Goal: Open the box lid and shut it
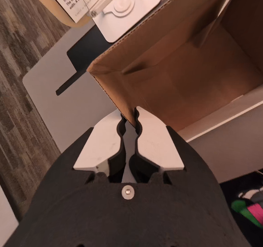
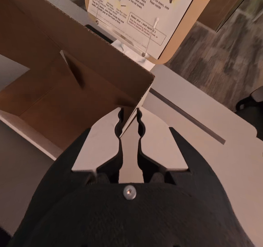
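A cardboard box, brown inside and white outside, stands open on a white table. Its lid is raised, with a folded side flap at each end. In the left wrist view my left gripper is shut on the lower corner of the left side flap. In the right wrist view my right gripper is closed narrowly on the edge of the right side flap, which runs between the pads. The lid panel stretches off to the left. The box's white front wall lies below.
A tan board with a printed instruction sheet stands behind the box on a white base. The table has a dark cut-out and a grey strip. Patterned carpet lies beyond. Green and pink items sit low right.
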A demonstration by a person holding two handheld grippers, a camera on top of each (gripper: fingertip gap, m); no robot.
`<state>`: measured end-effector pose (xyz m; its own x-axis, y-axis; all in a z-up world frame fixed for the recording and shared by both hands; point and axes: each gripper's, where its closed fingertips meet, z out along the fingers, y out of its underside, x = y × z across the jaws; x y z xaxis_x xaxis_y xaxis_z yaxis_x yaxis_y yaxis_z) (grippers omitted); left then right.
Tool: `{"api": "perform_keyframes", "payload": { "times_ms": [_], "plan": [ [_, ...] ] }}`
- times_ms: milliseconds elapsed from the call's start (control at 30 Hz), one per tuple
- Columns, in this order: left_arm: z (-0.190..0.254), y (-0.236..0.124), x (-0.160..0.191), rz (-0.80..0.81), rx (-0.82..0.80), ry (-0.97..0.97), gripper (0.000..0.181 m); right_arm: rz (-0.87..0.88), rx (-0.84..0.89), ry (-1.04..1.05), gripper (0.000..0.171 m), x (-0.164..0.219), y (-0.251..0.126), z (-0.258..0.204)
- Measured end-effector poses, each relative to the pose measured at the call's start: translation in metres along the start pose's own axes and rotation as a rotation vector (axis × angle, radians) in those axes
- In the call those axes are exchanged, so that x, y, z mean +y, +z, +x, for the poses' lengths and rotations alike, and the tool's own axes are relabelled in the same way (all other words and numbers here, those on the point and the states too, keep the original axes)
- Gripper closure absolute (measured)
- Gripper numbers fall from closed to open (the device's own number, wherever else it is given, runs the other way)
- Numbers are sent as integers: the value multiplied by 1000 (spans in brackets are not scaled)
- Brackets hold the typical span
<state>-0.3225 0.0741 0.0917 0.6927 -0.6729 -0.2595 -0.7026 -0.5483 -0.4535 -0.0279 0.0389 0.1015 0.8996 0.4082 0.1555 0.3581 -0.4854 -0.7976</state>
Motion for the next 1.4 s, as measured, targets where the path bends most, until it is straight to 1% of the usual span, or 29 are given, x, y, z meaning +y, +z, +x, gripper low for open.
{"api": "perform_keyframes", "payload": {
  "times_ms": [33,100,233,367,433,500,667,767,800,833,867,900,967,1033,1100,1167,1233,1300,1400],
  "plan": [
    [-1,-1,-1,-31,13,7,172,-25,-24,15,153,-3,1,2],
    [-4,-4,-5,-92,44,20,172,-69,-51,38,153,-9,4,7],
    [-11,-8,-14,-190,111,17,172,-139,-48,63,155,-18,12,17],
    [-17,-8,-21,-239,168,-14,173,-157,-8,74,158,-27,20,28],
    [-21,-7,-23,-255,187,-62,174,-114,-8,91,149,-32,24,28],
    [-24,-5,-25,-259,204,-97,174,-31,0,94,140,-36,28,25],
    [-26,1,-26,-260,217,-159,175,210,197,4,119,-25,31,27],
    [-26,2,-27,-247,222,-174,175,322,277,-23,120,-7,33,18],
    [-26,3,-28,-242,219,-170,175,340,290,-28,124,0,35,14],
    [-26,4,-28,-231,216,-166,175,349,295,-36,132,7,39,10],
    [-26,4,-30,-216,215,-162,174,353,302,-45,145,12,42,7],
    [-26,6,-31,-200,209,-157,174,356,320,-52,154,15,45,7],
    [-29,9,-32,-167,171,-140,173,341,356,-49,160,17,45,12],
    [-31,10,-38,-76,125,-119,171,291,373,-30,164,16,45,17],
    [-33,8,-47,54,63,-101,167,243,365,-10,164,13,47,19],
    [-35,1,-52,189,-15,-93,156,211,358,12,165,10,49,21],
    [-32,-5,-50,316,-72,-103,145,186,361,16,165,10,51,22],
    [-24,-6,-41,412,-88,-139,134,176,367,17,165,10,52,22],
    [-6,6,-24,515,-27,-246,121,162,373,12,164,11,52,21]
  ]
}}
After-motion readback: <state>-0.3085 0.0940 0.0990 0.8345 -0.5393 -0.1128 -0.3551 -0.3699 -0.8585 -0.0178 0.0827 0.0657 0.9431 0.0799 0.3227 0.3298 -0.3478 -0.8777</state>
